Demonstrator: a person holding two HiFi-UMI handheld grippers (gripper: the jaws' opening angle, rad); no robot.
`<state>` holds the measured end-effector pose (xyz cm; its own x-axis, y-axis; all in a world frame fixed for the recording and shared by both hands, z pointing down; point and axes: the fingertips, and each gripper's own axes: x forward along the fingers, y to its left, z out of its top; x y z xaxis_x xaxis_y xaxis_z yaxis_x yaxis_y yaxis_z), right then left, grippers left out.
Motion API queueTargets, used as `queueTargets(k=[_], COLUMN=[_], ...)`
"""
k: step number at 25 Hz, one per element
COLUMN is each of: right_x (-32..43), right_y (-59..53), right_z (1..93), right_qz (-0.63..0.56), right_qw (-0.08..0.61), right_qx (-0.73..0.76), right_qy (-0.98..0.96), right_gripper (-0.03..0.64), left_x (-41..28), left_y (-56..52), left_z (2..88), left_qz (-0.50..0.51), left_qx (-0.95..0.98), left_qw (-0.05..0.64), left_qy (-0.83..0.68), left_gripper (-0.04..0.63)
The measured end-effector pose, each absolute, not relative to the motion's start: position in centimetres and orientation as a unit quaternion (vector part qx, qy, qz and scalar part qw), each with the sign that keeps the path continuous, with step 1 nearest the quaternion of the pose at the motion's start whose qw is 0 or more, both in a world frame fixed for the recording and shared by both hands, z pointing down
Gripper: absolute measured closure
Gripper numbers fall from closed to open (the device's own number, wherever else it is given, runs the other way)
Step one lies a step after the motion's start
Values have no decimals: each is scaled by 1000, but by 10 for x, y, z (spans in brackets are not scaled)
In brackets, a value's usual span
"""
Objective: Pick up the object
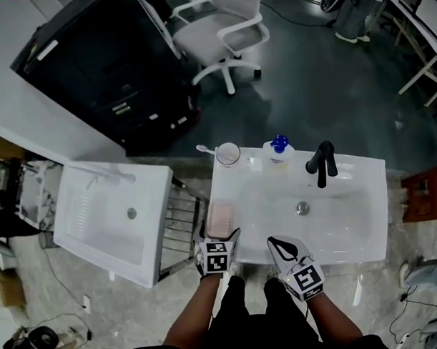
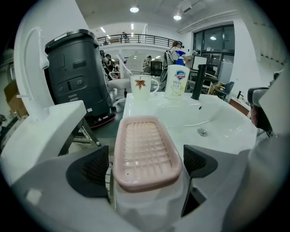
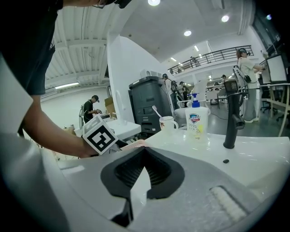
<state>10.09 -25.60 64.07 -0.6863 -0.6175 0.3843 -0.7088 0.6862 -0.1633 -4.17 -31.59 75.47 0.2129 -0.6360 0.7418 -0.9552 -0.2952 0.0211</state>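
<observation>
Soap dish (image 1: pixel 221 218): pink, slatted and seemingly empty, lying flat on the front-left corner of the white washbasin (image 1: pixel 352 201), long side pointing away from you.
Left gripper (image 1: pixel 219 239): jaws spread wide, one pad on each long side of the dish; in the left gripper view there is a gap between each pad and the rim, so nothing is gripped yet.
Right gripper (image 1: pixel 279 246): jaws pressed together with nothing between them, over the front edge of the basin, just beside the left gripper.
Step in hand: I judge this to be the final line-up before the pinch.
Height: bring the pads level with the dish's side wall, under the flared rim (a grip on the lip alone looks likely to slip off).
Centring: the dish sits slightly nearer your right-hand pad in the left gripper view; even that out so neither pad pushes it sideways first.
Closing: squeeze slowly across the short width; thin plastic like this may flex or pop out if you snap shut.
Lift: go straight up and level.
Surroundings: the cup (image 1: pixel 228 154), soap bottle (image 1: pixel 278 150) and tap (image 1: pixel 322 163) stand well apart at the back, so they should not get in your way.
</observation>
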Motion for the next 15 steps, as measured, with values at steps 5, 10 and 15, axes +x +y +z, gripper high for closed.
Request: queueTargets(k=[5,10,15], right_x=[108,112,115], right_y=[-259,-258,-260], right_z=[640,635,630], right_qz=[157,155,153], right_qw=[142,141,135], right_qx=[375,383,388], right_qy=[-902,-900,-899], right_gripper=[614,614,614], left_x=[-39,-39,-38], left_y=[-319,-314,-311], left_z=[757,751,739], left_qz=[327,320,313], left_qx=[737,747,755], left_qw=[245,237,215], left_qy=[-538,-532,-535], left_gripper=[124,126,127])
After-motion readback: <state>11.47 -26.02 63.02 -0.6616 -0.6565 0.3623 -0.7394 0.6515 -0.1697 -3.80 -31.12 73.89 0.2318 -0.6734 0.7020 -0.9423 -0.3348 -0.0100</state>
